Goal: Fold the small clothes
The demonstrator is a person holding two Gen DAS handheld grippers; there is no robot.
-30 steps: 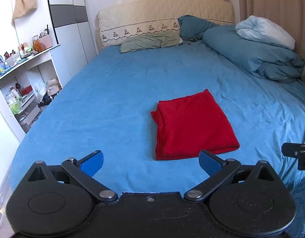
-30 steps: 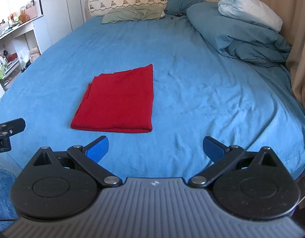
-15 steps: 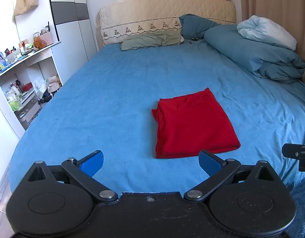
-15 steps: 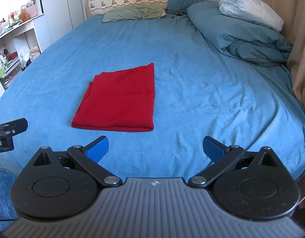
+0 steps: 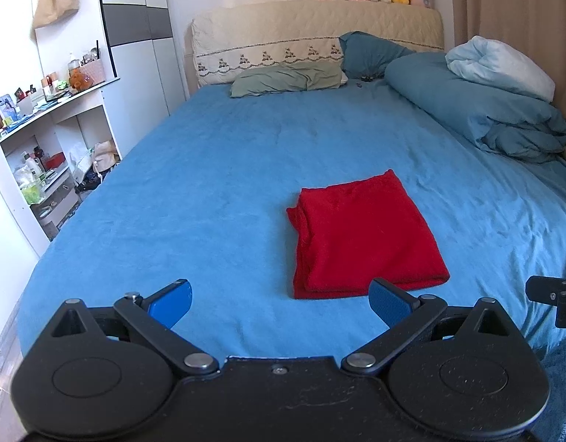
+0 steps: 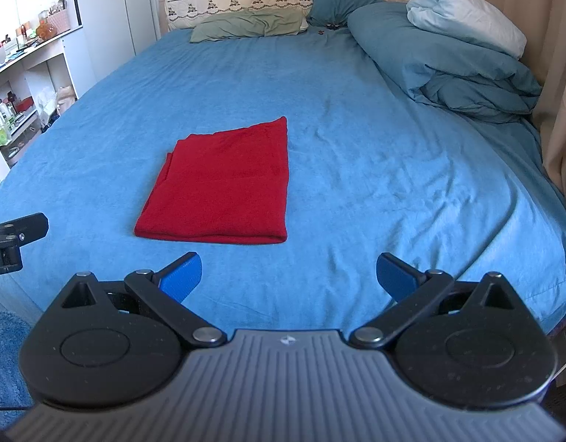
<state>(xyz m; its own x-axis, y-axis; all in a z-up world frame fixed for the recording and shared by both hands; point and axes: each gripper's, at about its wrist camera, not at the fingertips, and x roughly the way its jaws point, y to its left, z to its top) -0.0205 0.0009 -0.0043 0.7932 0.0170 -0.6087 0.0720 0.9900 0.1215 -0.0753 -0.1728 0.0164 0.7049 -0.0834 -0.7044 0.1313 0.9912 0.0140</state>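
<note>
A red cloth (image 5: 364, 235) lies folded into a flat rectangle on the blue bed sheet (image 5: 224, 184), near the bed's front edge. It also shows in the right wrist view (image 6: 224, 188). My left gripper (image 5: 281, 302) is open and empty, held just short of the cloth's near left corner. My right gripper (image 6: 288, 276) is open and empty, held just short of the cloth's near right corner. Neither touches the cloth. Part of the right gripper (image 5: 552, 294) shows at the left wrist view's right edge, and part of the left gripper (image 6: 14, 235) at the right wrist view's left edge.
A bundled blue duvet with a white pillow (image 5: 496, 103) lies along the bed's right side by a beige curtain (image 6: 563, 73). Pillows (image 5: 286, 77) lie at the headboard. White shelves full of small items (image 5: 43, 154) stand left of the bed. A blue rug (image 6: 3, 361) lies on the floor.
Both views have shifted very slightly, with the red cloth sitting a touch higher in frame. The cloth itself has not moved and both grippers stay open.
</note>
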